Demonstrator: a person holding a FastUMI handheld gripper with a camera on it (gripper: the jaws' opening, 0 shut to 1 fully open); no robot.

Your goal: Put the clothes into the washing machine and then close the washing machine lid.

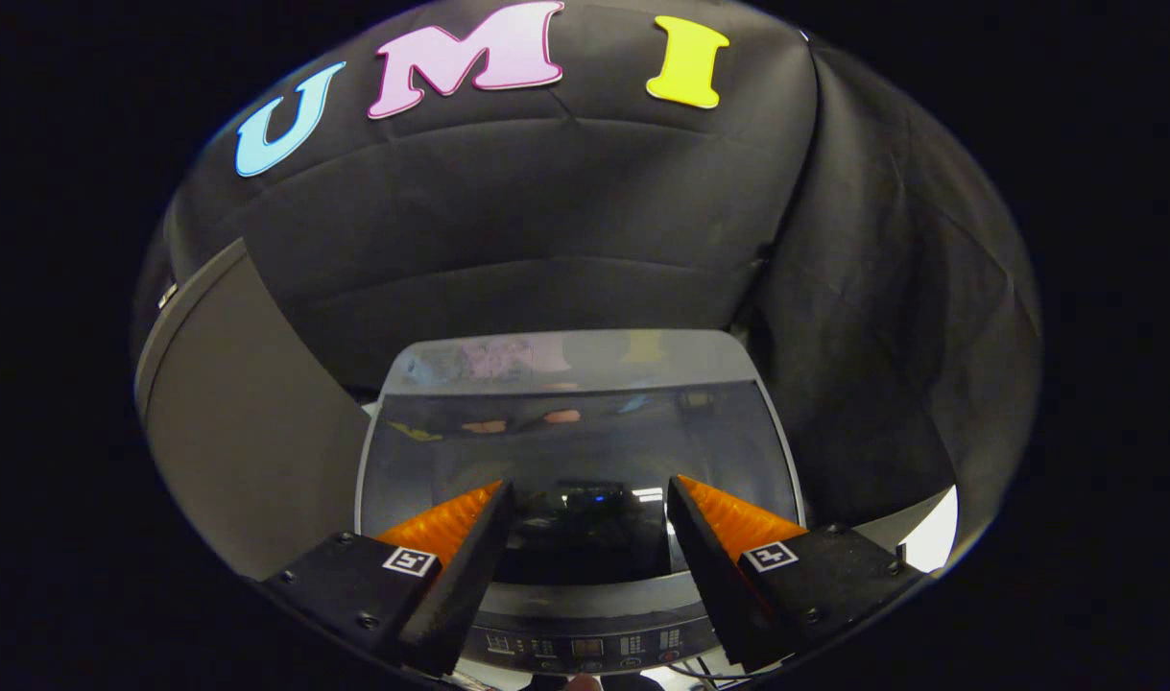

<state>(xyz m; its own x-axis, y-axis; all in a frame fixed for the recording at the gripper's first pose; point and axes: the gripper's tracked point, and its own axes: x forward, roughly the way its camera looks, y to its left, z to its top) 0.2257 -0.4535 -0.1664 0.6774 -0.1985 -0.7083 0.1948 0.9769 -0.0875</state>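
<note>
Hovering tool (589,499) fingers apart, washing machine lid (575,441) flat, closed.

Your gripper (589,499) points toward 12 o'clock, fingers (450,566) spread wide, nothing between them, tips level.

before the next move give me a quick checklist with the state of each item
1. Hand-held gripper open: ok, fingers spread.
2. Nothing held between the fingers: ok.
3. Washing machine lid down: ok, its glass lies flat just ahead of and under the fingertips.
4. Clothes inside the drum: cannot tell, the dark glass reflects.
5. Control panel free of the fingers: ok, it sits below and between them.
6. Grey panel beside the machine apart from the gripper: ok.
</note>
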